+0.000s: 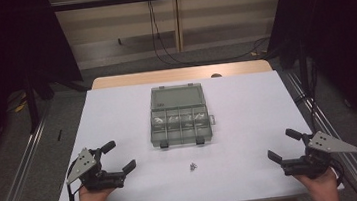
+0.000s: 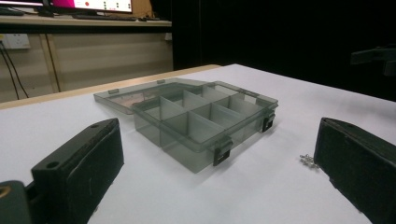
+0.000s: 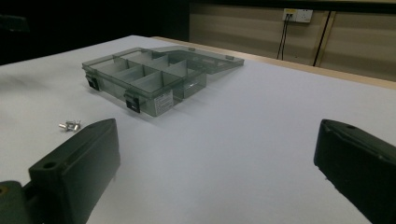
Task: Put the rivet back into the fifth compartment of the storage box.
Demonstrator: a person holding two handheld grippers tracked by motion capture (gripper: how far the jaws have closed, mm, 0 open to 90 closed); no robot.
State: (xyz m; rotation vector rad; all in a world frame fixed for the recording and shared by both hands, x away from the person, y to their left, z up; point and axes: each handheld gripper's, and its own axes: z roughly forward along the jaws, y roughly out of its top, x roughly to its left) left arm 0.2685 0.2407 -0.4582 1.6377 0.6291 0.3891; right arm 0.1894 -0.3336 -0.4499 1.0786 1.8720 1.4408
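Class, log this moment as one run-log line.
left claw: open, empty | right claw: open, empty | compartment box: lid open, mid-table | small metal parts: loose, in front of box

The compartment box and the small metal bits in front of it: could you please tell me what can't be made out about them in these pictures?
- Small metal parts: too small in the high view to tell their kind or number; in the left gripper view a jaw partly covers them.
- Compartment box: pale glints in the high view, too blurred to identify; the gripper views look too low to see the compartment floors.
- Label on the box's side: print too small.
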